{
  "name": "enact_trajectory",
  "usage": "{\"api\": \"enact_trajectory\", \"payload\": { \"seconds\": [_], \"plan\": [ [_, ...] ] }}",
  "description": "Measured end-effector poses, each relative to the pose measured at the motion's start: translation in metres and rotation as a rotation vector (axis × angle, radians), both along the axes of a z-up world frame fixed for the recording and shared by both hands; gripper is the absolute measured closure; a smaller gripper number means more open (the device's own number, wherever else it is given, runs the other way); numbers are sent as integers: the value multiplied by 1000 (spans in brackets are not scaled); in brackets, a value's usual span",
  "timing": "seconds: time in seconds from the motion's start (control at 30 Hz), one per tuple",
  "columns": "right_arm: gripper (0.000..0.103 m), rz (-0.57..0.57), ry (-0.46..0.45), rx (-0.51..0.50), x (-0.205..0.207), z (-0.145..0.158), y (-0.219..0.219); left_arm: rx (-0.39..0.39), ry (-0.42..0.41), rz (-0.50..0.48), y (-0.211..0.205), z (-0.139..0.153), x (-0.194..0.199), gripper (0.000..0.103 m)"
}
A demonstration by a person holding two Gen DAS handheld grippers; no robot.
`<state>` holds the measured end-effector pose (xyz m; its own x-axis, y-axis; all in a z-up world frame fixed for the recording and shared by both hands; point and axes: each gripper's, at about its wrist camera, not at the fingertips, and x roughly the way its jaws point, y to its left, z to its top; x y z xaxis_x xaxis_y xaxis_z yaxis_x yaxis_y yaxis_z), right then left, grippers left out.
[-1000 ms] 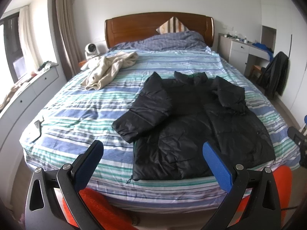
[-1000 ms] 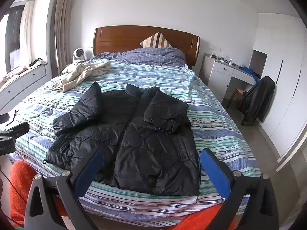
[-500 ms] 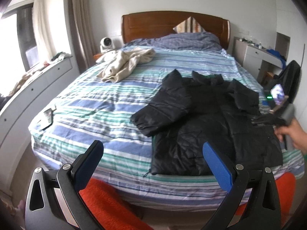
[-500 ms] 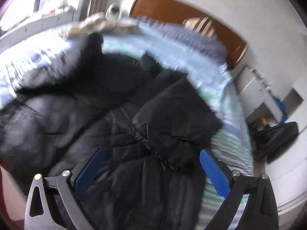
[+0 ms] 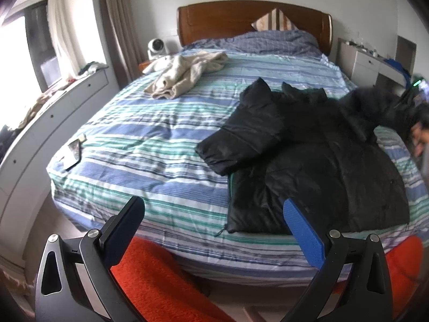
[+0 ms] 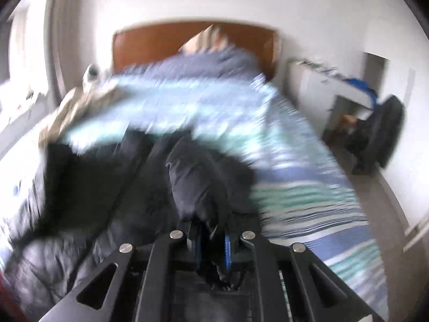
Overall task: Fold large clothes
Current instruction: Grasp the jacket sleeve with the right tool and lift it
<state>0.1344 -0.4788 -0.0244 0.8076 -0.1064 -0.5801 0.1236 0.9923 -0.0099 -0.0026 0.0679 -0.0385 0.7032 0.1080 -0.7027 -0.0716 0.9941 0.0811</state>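
A black puffer jacket (image 5: 316,166) lies spread on the striped bed (image 5: 161,145), its left sleeve folded across the body. My left gripper (image 5: 214,228) is open and empty, held off the foot of the bed, left of the jacket's hem. My right gripper (image 6: 211,244) is shut on the jacket's right sleeve (image 6: 198,185) and holds it bunched up above the jacket's body; this view is blurred. In the left wrist view the sleeve (image 5: 375,104) is lifted at the far right.
A beige garment (image 5: 185,75) lies crumpled near the head of the bed. A phone (image 5: 73,150) lies at the bed's left edge. A white dresser (image 5: 40,123) runs along the left. A dark coat on a chair (image 6: 380,136) stands right of the bed.
My right gripper went from open above the jacket to shut on the right sleeve and lifted it. My left gripper shifted left; the jacket sits further right in its view.
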Motion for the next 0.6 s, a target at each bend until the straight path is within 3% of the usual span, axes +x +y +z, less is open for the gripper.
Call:
{"api": "enact_trajectory", "payload": {
  "seconds": [0.13,0.2,0.3,0.4,0.53,0.6],
  "plan": [
    [91,-138,-62,20,-39,46,-84,-4,-2,-42,-16,2,4,0],
    [91,-212,-75,18,-59,55,-120,-17,-6,-72,-25,6,3,0],
    [91,-309,-62,94,-83,51,-176,-2,-21,-98,-35,12,-1,0],
    [91,-400,10,222,-105,20,-230,17,-23,-109,-40,12,-2,0],
    [91,-503,136,391,-113,-54,-289,19,18,-119,-44,4,6,0],
    [91,-537,174,432,-121,-88,-294,16,27,-124,-47,4,8,0]
  ]
}}
